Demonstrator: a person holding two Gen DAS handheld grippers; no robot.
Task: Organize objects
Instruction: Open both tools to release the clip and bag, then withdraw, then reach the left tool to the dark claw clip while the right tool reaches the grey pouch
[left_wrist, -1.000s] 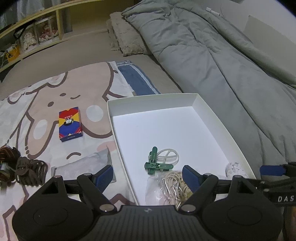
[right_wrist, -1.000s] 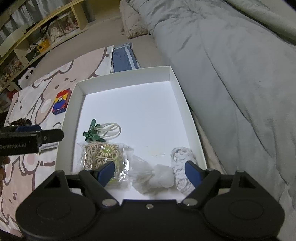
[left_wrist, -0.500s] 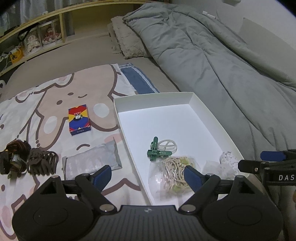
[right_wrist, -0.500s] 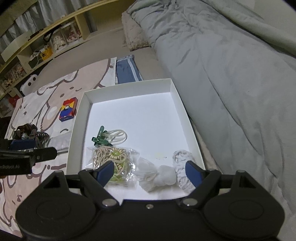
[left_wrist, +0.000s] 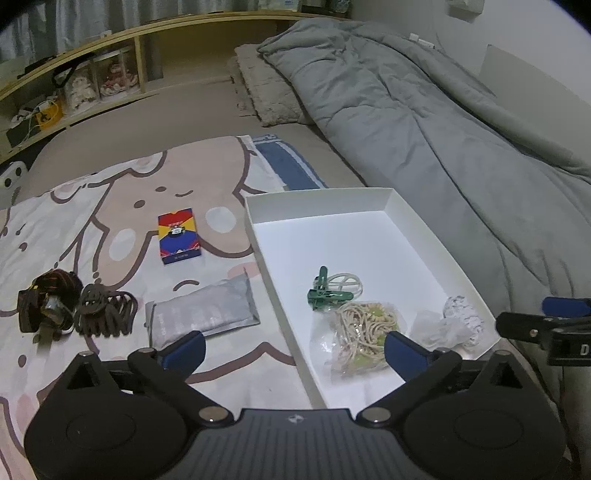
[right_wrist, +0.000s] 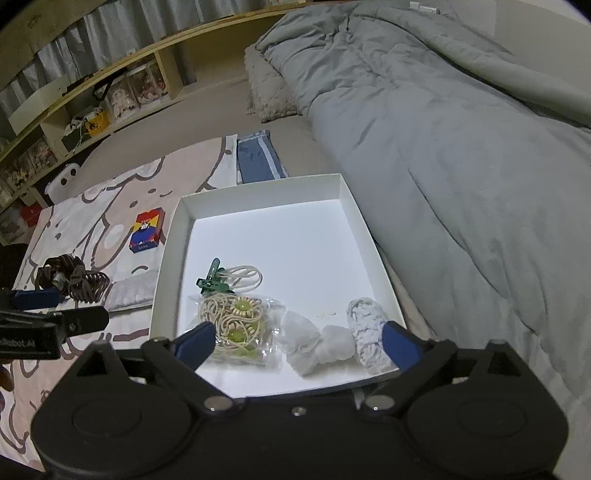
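Observation:
A white box (left_wrist: 410, 218) (right_wrist: 354, 206) lies on the bed. In it are green clips (left_wrist: 327, 293) (right_wrist: 212, 282), a bag of beige cord (left_wrist: 364, 332) (right_wrist: 236, 325), crumpled clear plastic (right_wrist: 314, 341) and a white patterned roll (left_wrist: 461, 314) (right_wrist: 365, 325). Left of the box on the cartoon blanket lie a red-blue card box (left_wrist: 179, 236) (right_wrist: 147, 235), a grey pouch (left_wrist: 203, 317), brown hair ties (left_wrist: 103, 310) and a dark strap bundle (left_wrist: 48, 306). My left gripper (left_wrist: 293, 349) is open and empty above the box's left wall. My right gripper (right_wrist: 299, 343) is open and empty above the box's near end.
A grey duvet (left_wrist: 461, 129) (right_wrist: 461, 129) covers the bed's right side, close to the box. A folded blue cloth (left_wrist: 286, 166) lies beyond the box. A pillow (left_wrist: 266, 88) and wooden shelves (left_wrist: 74, 74) are at the back.
Both grippers have pulled back and risen from the box, so more of the bed and blanket shows. Both stayed open. No object has moved.

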